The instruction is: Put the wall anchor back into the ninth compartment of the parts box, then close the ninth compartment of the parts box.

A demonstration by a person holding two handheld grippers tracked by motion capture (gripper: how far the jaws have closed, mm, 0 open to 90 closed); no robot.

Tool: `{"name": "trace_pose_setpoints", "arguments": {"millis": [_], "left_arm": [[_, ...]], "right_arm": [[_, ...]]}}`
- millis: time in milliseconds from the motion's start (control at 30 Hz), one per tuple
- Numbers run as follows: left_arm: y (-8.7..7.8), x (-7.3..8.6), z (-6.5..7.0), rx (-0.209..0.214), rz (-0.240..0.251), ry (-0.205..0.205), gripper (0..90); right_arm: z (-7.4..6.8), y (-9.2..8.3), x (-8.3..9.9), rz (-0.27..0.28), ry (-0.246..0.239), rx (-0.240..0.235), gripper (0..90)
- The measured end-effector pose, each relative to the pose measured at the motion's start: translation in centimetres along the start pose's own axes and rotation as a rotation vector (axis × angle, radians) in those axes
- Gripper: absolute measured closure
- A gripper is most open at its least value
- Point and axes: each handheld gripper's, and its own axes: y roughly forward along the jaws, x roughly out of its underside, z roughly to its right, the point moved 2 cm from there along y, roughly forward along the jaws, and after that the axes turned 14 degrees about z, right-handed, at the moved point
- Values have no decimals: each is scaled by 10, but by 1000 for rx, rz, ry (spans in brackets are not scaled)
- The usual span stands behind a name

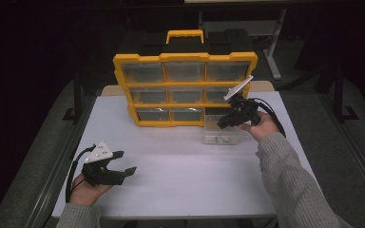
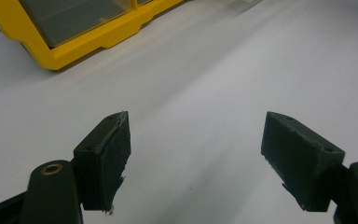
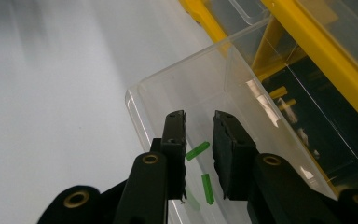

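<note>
Beside the yellow-framed organiser cabinet (image 1: 185, 90), its clear plastic drawer (image 3: 186, 98) sits pulled out; my right gripper (image 3: 199, 140), jaws narrowly apart, reaches toward green pegs (image 3: 197, 151), none apparently removed; left gripper (image 2: 196, 158) idles wide apart.

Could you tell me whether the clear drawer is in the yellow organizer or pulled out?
Pulled out: the clear drawer sits on the table before the yellow organizer, leaving its bottom-right slot dark.

Both grippers are all black: left gripper (image 1: 123, 163) and right gripper (image 1: 224, 120) each carry a grey three-cornered plate, a black cable, brass-ringed screw holes by the jaws. Person's wearing grey knit sleeves (image 1: 292, 183).
</note>
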Motion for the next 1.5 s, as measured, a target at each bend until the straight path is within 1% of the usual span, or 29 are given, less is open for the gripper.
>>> {"name": "trace_pose_setpoints", "arguments": {"millis": [167, 200, 267, 333, 433, 533, 567, 767, 833, 867, 967, 1033, 1100, 1133, 1167, 1200, 1267, 1300, 1400, 1467, 1500], "left_arm": [[0, 0, 0, 2, -1, 1, 235], [1, 0, 0, 2, -1, 3, 235], [1, 0, 0, 3, -3, 3, 235], [1, 0, 0, 3, -3, 6, 236], [2, 0, 0, 3, -4, -6, 235], [1, 0, 1, 3, -2, -6, 235], [1, -1, 0, 3, 0, 3, 235], [1, 0, 0, 3, -3, 3, 234], [0, 0, 0, 2, -3, 3, 234], [0, 0, 0, 1, 0, -7, 234], [-1, -1, 0, -2, 4, -8, 234], [-1, -1, 0, -2, 5, -12, 233], [-1, 0, 1, 1, -1, -6, 233], [-1, 0, 0, 2, -10, 6, 233], [-1, 0, 1, -1, 1, -1, 233], [-2, -1, 1, -1, -3, -1, 233], [-2, -2, 2, -4, 5, -5, 233], [-2, -3, 2, -4, 8, 2, 233], [-2, -3, 2, -1, 2, 5, 233], [-1, -3, 2, 1, 1, 4, 233], [-1, -3, 2, 3, -5, 11, 232]], "right_arm": [[-2, -4, 0, 1, 9, -1, 726], [-2, -3, 0, 18, -13, -12, 723], [-4, -6, -1, 15, 1, -6, 718], [-6, -8, -1, 20, 2, -9, 716], [-7, -11, -3, 27, -1, -11, 704], [-8, -12, -3, 31, 9, -1, 653], [-8, -13, -3, 33, 16, -4, 645], [-10, -13, -4, 39, 31, -12, 625], [-11, -12, -4, 38, 27, -10, 623], [-12, -12, -4, 36, 29, -12, 620], [-12, -10, -4, 34, 12, -13, 613], [-13, -10, -5, 34, 9, -20, 611], [-16, -10, -6, 27, 9, -21, 610], [-17, -10, -6, 27, 8, -22, 610], [-17, -10, -6, 28, 1, -27, 609], [-19, -11, -6, 26, 1, -27, 608], [-20, -12, -6, 29, 3, -22, 602], [-20, -13, -6, 32, 3, -24, 600], [-21, -14, -6, 31, 6, -21, 597], [-22, -15, -5, 34, 4, -26, 615], [-24, -16, -5, 32, -4, -26, 616]]}}
